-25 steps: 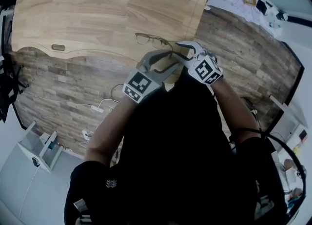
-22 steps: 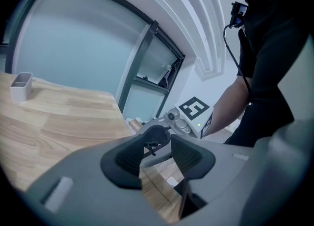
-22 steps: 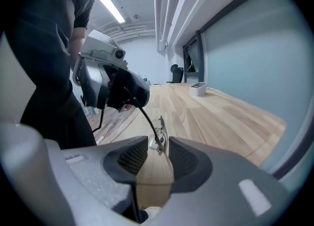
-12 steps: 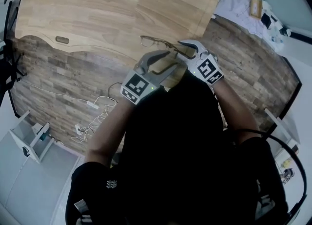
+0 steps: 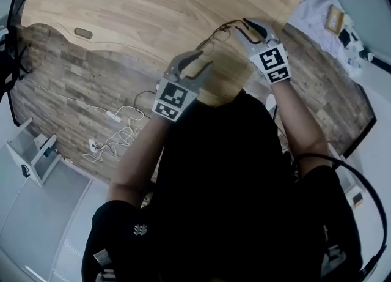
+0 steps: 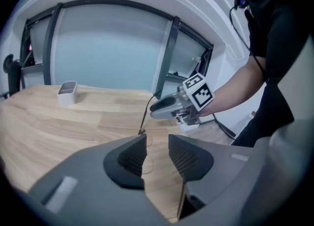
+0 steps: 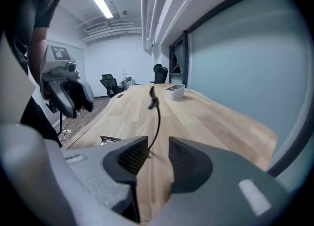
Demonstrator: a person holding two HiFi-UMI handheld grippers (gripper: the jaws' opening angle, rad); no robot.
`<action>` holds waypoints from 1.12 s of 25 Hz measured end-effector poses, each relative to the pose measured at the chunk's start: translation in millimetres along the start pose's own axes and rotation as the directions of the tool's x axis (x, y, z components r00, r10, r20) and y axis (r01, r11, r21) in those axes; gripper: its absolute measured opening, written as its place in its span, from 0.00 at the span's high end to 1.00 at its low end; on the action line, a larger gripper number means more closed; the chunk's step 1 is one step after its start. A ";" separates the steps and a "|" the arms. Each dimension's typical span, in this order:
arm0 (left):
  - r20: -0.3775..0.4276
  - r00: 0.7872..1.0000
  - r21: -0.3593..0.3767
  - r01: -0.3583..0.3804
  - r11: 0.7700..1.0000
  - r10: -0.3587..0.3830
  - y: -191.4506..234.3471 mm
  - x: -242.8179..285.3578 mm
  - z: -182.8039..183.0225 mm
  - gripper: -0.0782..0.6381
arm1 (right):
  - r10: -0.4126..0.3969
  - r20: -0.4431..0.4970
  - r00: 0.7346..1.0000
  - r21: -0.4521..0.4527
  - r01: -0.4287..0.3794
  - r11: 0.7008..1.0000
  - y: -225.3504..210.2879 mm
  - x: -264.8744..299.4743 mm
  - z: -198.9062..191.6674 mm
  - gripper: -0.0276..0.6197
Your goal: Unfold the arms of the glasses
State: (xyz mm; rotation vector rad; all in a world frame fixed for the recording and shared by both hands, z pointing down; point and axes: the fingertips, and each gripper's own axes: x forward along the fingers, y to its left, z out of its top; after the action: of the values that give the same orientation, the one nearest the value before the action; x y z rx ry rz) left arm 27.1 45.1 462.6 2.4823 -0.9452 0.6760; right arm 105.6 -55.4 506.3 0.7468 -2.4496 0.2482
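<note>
The thin dark-framed glasses [image 5: 215, 35] hang just over the wooden table [image 5: 140, 5] near its front edge. My right gripper [image 5: 241, 27] is shut on them. In the right gripper view one slim arm [image 7: 157, 117] rises out from between the jaws [image 7: 158, 154] to a bent tip. My left gripper [image 5: 204, 62] is lower left of the glasses, and its jaws have just been closing. In the left gripper view the frame and arm [image 6: 145, 114] sit right at its tips [image 6: 157, 149], with a faint lens rim in the gap. I see no pad pressing on it.
A small white tray [image 6: 67, 92] stands further along the table. Cables and a power strip [image 5: 116, 125] lie on the wood-plank floor below the table edge. A white shelf unit [image 5: 30, 152] is at the far left. Office chairs [image 7: 110, 82] stand at the room's far end.
Both grippers have shifted up and to the right in the head view, and the glasses went along with the right one. The gap between the two grippers has grown.
</note>
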 end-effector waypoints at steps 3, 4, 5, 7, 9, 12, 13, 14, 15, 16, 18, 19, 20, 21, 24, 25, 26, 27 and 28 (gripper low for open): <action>-0.074 0.996 0.022 -0.040 0.999 0.042 21.5 18.3 -14.0 0.72 | -0.010 -0.013 1.000 0.074 0.011 0.997 9.9 -8.8 -16.9 0.77; -0.091 0.995 0.022 -0.040 0.999 0.042 26.8 25.9 -18.2 0.72 | -0.013 -0.021 1.000 0.099 0.015 0.995 13.6 -13.4 -24.4 0.77; -0.104 0.994 0.021 -0.039 0.999 0.041 31.4 33.4 -21.9 0.73 | -0.016 -0.030 0.999 0.121 0.020 0.992 17.1 -18.0 -31.9 0.77; -0.124 0.992 0.013 -0.038 0.999 0.040 38.9 45.9 -28.5 0.80 | -0.025 -0.048 0.999 0.149 0.032 0.988 24.1 -26.2 -46.1 0.77; -0.146 0.989 0.006 -0.037 0.999 0.038 43.9 54.8 -34.7 0.81 | -0.032 -0.065 0.997 0.171 0.043 0.984 30.6 -31.5 -58.2 0.77; -0.175 0.984 0.015 -0.028 0.999 0.031 45.1 65.6 -42.2 0.79 | -0.037 -0.078 0.996 0.230 0.055 0.972 36.3 -34.7 -72.9 0.77; -0.182 0.983 0.015 -0.029 0.999 0.031 45.5 69.0 -44.1 0.79 | -0.042 -0.078 0.996 0.246 0.060 0.967 36.3 -35.0 -76.4 0.77; -0.188 0.982 0.014 -0.030 0.999 0.032 46.4 72.0 -45.9 0.78 | -0.047 -0.079 0.996 0.256 0.065 0.965 36.2 -35.1 -79.1 0.77; -0.194 0.980 0.011 -0.031 0.999 0.033 47.6 74.5 -47.3 0.77 | -0.049 -0.081 0.996 0.262 0.068 0.963 36.7 -34.9 -80.6 0.77; -0.199 0.979 0.009 -0.031 0.999 0.032 48.9 76.5 -48.5 0.77 | -0.049 -0.081 0.995 0.265 0.069 0.962 37.6 -34.3 -80.9 0.77; -0.209 0.978 0.004 -0.025 1.000 0.026 51.3 79.7 -50.3 0.76 | -0.048 -0.074 0.996 0.263 0.066 0.963 39.4 -32.2 -78.8 0.77; -0.212 0.977 0.000 -0.023 1.000 0.023 52.1 81.4 -50.9 0.76 | -0.046 -0.070 0.996 0.263 0.063 0.963 40.1 -31.3 -76.8 0.77; -0.213 0.977 -0.008 -0.022 1.000 0.019 52.4 83.5 -51.4 0.76 | -0.043 -0.067 0.997 0.262 0.059 0.963 40.4 -30.9 -74.7 0.77; -0.213 0.977 -0.019 -0.020 1.000 0.015 52.1 86.1 -51.8 0.76 | -0.040 -0.065 0.997 0.261 0.055 0.964 40.3 -31.0 -73.0 0.77; -0.203 0.979 -0.046 -0.009 0.999 0.000 51.5 92.5 -52.7 0.76 | -0.030 -0.065 0.997 0.258 0.046 0.965 41.0 -28.1 -68.9 0.77; -0.201 0.980 -0.049 -0.004 0.999 -0.006 51.4 93.4 -52.7 0.77 | -0.027 -0.060 0.998 0.259 0.042 0.965 41.7 -26.1 -67.4 0.77; -0.199 0.980 -0.048 0.001 0.999 -0.010 51.1 94.2 -52.3 0.78 | -0.023 -0.054 0.998 0.260 0.037 0.965 42.2 -24.5 -66.0 0.77; -0.199 0.980 -0.044 0.003 0.999 -0.012 50.5 94.9 -51.7 0.80 | -0.017 -0.051 0.999 0.261 0.030 0.965 42.8 -23.8 -64.9 0.77; -0.199 0.980 -0.041 0.004 0.999 -0.012 49.9 95.1 -51.0 0.83 | -0.010 -0.049 0.999 0.263 0.023 0.965 43.6 -23.7 -63.8 0.77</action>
State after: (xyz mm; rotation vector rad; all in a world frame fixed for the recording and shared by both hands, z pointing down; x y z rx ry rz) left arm 39.6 -11.0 566.6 2.3298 -0.8643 0.8752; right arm 126.9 12.2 545.1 0.8616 -2.3911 0.5875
